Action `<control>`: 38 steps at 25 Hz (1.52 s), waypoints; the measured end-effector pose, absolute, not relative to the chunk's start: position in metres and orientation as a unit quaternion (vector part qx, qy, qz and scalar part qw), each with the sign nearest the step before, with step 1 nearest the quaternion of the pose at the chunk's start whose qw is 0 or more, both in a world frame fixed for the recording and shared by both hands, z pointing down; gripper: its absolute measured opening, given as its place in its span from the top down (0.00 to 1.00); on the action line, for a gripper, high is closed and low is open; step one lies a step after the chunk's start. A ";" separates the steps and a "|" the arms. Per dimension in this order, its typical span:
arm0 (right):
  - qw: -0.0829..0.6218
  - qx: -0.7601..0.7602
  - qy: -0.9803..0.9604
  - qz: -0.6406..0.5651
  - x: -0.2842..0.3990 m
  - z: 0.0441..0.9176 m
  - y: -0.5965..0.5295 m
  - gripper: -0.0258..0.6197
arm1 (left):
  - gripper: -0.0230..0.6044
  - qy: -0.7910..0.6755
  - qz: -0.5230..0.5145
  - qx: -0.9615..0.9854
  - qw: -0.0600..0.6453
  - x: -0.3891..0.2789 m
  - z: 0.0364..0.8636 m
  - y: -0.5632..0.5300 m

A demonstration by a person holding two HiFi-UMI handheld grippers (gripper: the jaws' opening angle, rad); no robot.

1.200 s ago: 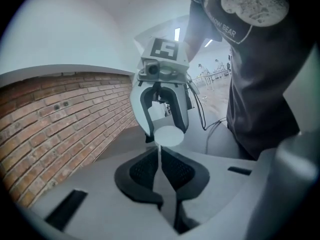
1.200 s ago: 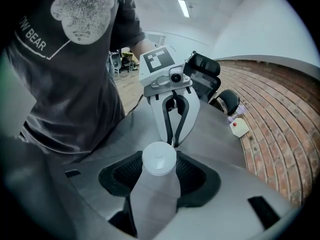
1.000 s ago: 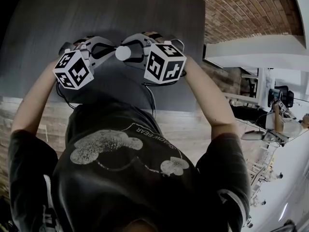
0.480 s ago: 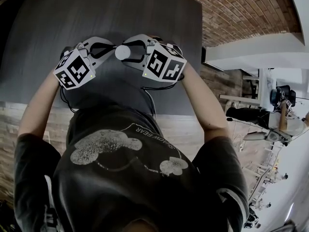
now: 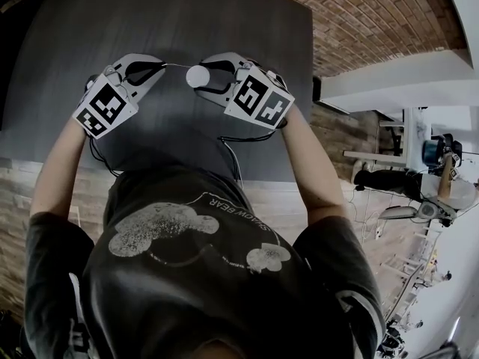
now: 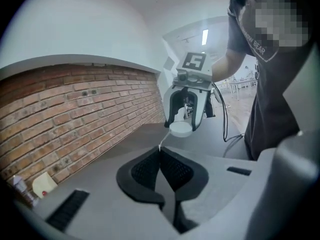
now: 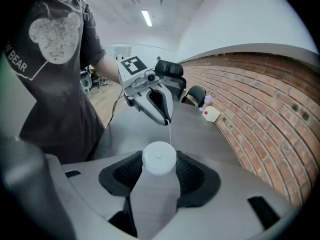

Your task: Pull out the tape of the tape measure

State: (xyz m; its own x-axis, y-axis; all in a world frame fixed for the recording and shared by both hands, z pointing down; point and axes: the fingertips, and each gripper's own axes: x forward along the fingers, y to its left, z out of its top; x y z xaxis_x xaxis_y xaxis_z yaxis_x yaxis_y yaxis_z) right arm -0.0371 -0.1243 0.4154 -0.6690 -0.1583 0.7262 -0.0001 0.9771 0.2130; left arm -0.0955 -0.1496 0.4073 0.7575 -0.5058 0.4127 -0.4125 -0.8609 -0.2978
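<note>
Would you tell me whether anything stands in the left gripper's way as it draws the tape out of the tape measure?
Nothing visible does. The left gripper is shut on the end of the tape, the right gripper holds the tape measure, and only open air over the dark table lies beside them.

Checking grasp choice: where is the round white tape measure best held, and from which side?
Across the round rim of the tape measure, coming from the side opposite where the tape exits, as the right gripper does. It then runs clear off the far edge to the left gripper, shut on its end.
</note>
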 end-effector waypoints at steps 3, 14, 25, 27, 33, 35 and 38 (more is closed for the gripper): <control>0.397 0.058 -0.911 -0.092 -0.031 0.414 -0.128 0.61 | 0.95 0.264 -0.240 -0.931 0.082 -0.104 0.404 -0.154; 0.381 0.122 -0.912 -0.087 -0.005 0.405 -0.147 0.61 | 0.95 0.306 -0.237 -0.920 0.060 -0.128 0.402 -0.161; 0.374 0.162 -0.910 -0.078 0.019 0.403 -0.154 0.61 | 0.95 0.339 -0.243 -0.907 0.054 -0.151 0.399 -0.163; 0.372 0.167 -0.910 -0.074 0.023 0.403 -0.154 0.61 | 0.95 0.341 -0.242 -0.907 0.051 -0.152 0.399 -0.161; 0.368 0.181 -0.910 -0.065 0.031 0.405 -0.155 0.61 | 0.95 0.353 -0.240 -0.903 0.043 -0.152 0.401 -0.158; 0.365 0.185 -0.910 -0.064 0.033 0.404 -0.156 0.61 | 0.95 0.359 -0.232 -0.904 0.035 -0.156 0.401 -0.158; 0.356 0.187 -0.914 -0.061 0.034 0.402 -0.158 0.61 | 0.95 0.361 -0.224 -0.905 0.028 -0.157 0.399 -0.158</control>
